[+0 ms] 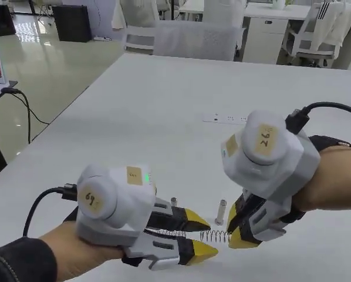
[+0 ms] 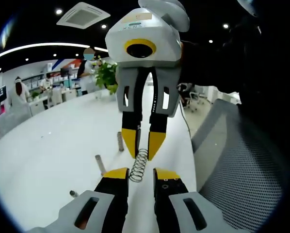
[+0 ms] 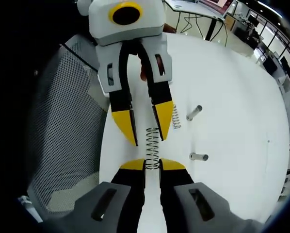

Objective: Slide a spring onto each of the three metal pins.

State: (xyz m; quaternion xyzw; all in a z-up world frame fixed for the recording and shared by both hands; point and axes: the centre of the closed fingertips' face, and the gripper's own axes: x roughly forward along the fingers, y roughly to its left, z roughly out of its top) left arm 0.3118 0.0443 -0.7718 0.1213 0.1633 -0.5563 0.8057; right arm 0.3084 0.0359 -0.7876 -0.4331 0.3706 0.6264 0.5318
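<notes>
The left gripper [image 2: 141, 173] had its fingers parted wider than the held spring [image 2: 140, 164], a thin coil of dark wire reaching between them. The right gripper [image 3: 152, 165] had its fingers pinched on the coil's other end. Three short metal pins stood on the white surface [image 2: 48, 145]: near pin [image 2: 73, 193], middle pin [image 2: 100, 164], far pin [image 2: 120, 141]. A second, loose spring [image 3: 175, 116] lay flat.

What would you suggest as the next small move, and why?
Probably close the left tool on the free end of the thin coiled metal spring: its jaws stand open around it, the right tool pinches the other end, and the upright grey metal pin is bare.
</notes>
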